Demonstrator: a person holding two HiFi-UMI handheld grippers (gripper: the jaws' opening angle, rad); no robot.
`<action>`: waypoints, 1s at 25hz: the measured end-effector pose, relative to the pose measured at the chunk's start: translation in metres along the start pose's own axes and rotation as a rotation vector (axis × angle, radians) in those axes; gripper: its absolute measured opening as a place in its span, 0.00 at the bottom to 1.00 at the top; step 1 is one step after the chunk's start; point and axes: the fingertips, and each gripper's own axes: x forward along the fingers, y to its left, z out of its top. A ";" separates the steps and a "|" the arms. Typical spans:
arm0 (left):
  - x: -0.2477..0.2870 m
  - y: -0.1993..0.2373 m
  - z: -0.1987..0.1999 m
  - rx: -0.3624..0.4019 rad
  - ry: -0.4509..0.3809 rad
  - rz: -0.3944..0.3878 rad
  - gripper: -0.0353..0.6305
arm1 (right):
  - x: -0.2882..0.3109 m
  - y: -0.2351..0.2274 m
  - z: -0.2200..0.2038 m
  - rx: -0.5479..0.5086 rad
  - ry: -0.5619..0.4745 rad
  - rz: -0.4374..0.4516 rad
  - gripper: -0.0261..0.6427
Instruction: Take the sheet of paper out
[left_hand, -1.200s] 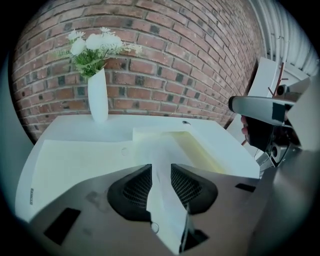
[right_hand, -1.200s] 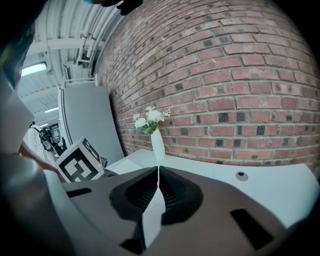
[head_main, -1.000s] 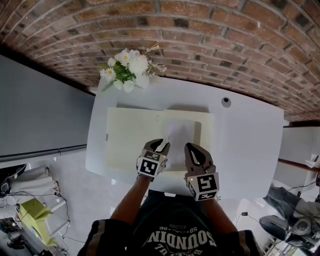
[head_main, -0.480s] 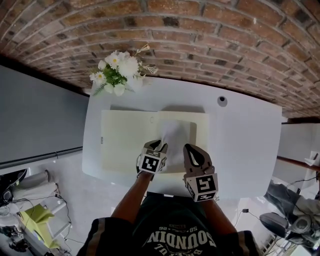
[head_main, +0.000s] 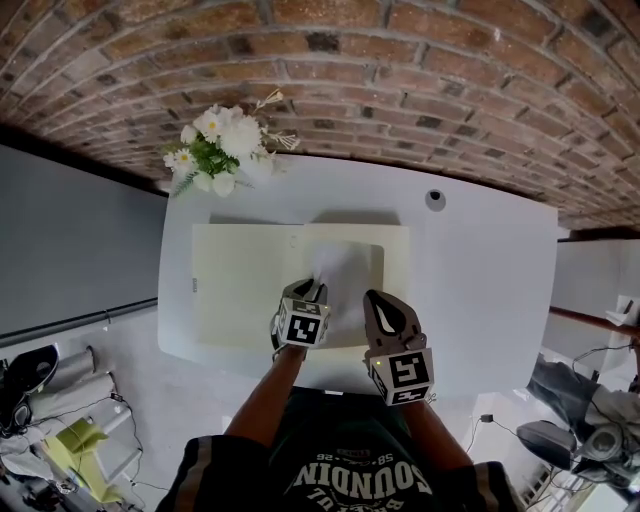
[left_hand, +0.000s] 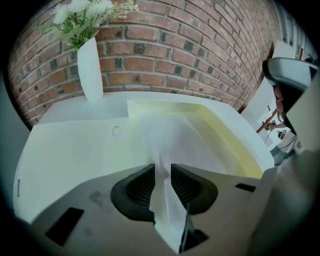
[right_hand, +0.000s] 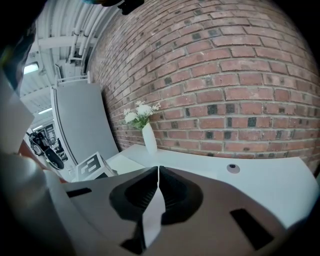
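Both forearms reach in from the near edge of the white table, grippers side by side and pointing toward the far brick wall. The left gripper is pinched on the sheet of paper at its near left part; the sheet rises curved and loose above the right-hand page of the open book, which lies flat on the table. In the left gripper view the paper runs up between the ribbed pads. The right gripper sits just right of the sheet's near edge, tilted up toward the wall, jaws pressed together – a narrow white strip of paper shows between them. A vase of flowers stands at the far left corner
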 end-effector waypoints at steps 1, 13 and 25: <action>0.002 -0.001 -0.002 0.006 0.005 0.006 0.20 | 0.000 -0.001 0.000 0.000 0.001 -0.002 0.14; 0.006 0.000 -0.006 0.048 0.001 0.069 0.16 | -0.002 -0.003 -0.008 0.008 0.014 -0.008 0.14; -0.001 0.002 -0.002 -0.023 -0.009 0.062 0.07 | -0.005 -0.002 -0.006 0.019 0.004 -0.016 0.14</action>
